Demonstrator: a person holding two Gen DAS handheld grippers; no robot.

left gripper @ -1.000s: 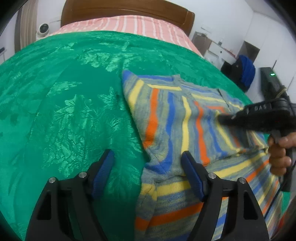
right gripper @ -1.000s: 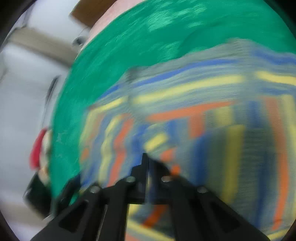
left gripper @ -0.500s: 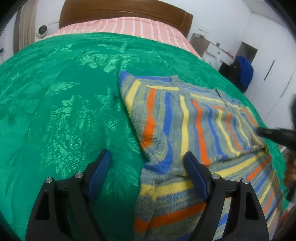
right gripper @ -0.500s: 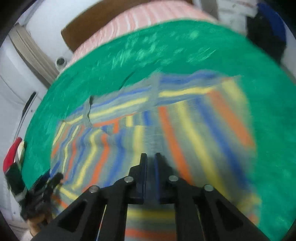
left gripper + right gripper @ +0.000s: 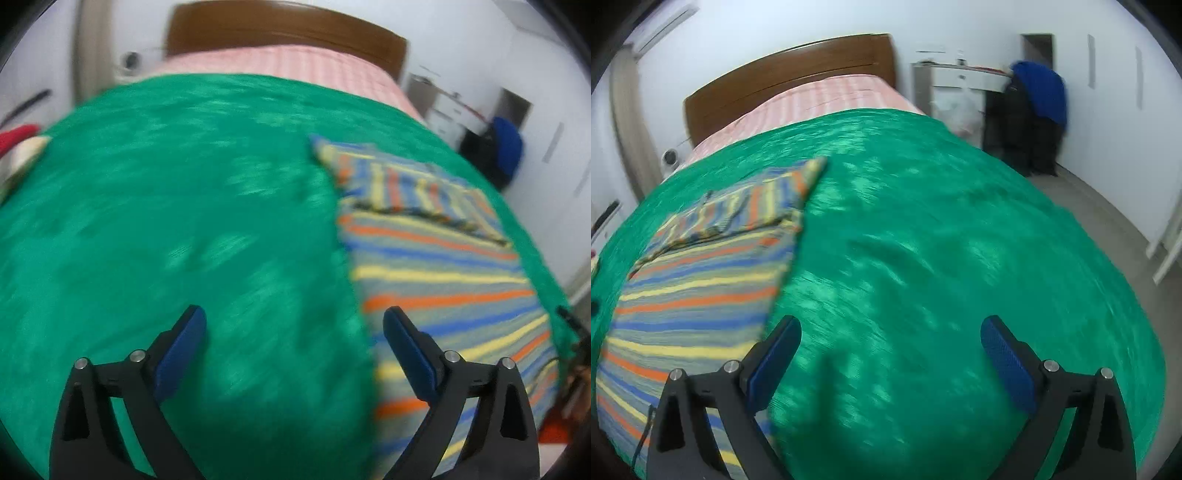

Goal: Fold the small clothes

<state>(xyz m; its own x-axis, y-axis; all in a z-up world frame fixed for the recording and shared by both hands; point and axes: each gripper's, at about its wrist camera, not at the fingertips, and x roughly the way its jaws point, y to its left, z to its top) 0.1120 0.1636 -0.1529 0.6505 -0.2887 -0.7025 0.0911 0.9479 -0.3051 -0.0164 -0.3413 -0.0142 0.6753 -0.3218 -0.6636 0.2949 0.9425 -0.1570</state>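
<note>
A small striped knit sweater [image 5: 439,273] in grey, blue, yellow and orange lies flat on the green bedspread [image 5: 184,240], with a folded part lying across its far end. In the left wrist view it is on the right; my left gripper [image 5: 293,343] is open and empty, its right finger over the sweater's left edge. In the right wrist view the sweater [image 5: 701,288] is on the left; my right gripper [image 5: 890,350] is open and empty over the bedspread [image 5: 942,258], just right of the sweater's edge.
A pink striped sheet [image 5: 820,99] and wooden headboard [image 5: 790,77] are at the far end of the bed. A dark chair with a blue garment [image 5: 1038,92] stands by the right wall. Red and pale items [image 5: 18,144] sit past the bed's left edge.
The right gripper let go of the sweater, opened and pulled back to the right. The left gripper drew back and to the left. The sweater now lies further away, with its fold laid down.
</note>
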